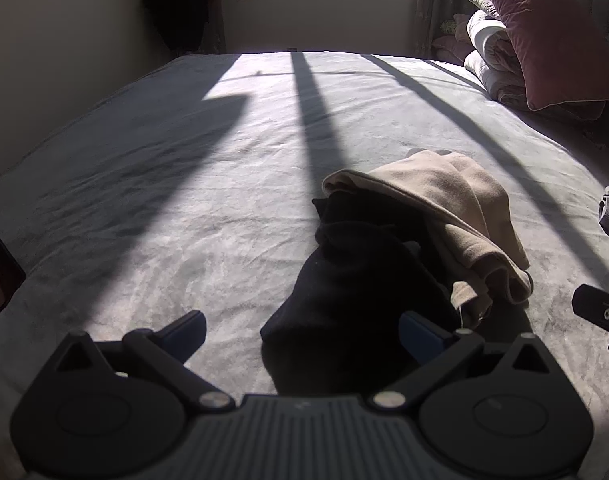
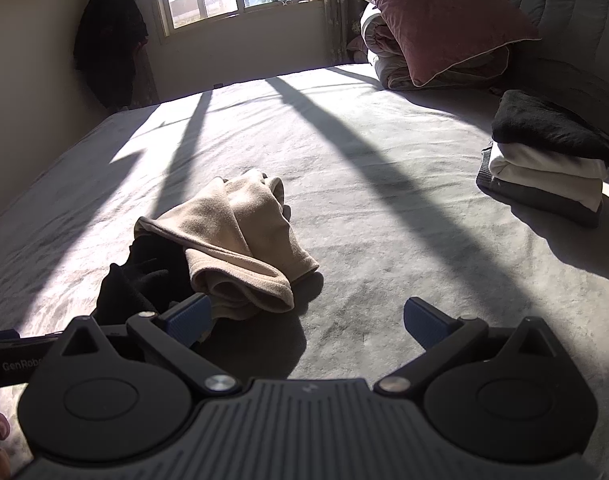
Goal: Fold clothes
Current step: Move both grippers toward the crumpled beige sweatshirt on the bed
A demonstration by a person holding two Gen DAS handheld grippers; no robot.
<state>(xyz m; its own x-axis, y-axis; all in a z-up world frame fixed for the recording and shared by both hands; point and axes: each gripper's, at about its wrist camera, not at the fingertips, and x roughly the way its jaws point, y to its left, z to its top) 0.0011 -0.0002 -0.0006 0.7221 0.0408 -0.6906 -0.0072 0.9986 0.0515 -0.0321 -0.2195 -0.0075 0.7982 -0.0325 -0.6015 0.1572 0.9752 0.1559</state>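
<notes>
Both grippers low over bed (image 1: 184, 184), left gripper (image 1: 302, 334) and right gripper (image 2: 306, 320) spread wide, empty, near crumpled clothes (image 2: 232, 240)

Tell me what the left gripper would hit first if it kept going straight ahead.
Most likely the crumpled black garment, which lies directly between the open left gripper's fingers; the beige fleece garment sits behind it.

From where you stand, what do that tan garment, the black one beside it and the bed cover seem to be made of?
The tan garment looks like soft fleece or brushed knit: matte, fuzzy nap, thick rolled edges. The black garment is too dark to judge; it looks like a matte knit. The bed cover seems to be a short-pile plush or velvet, with brush marks catching the sunlight.
</notes>
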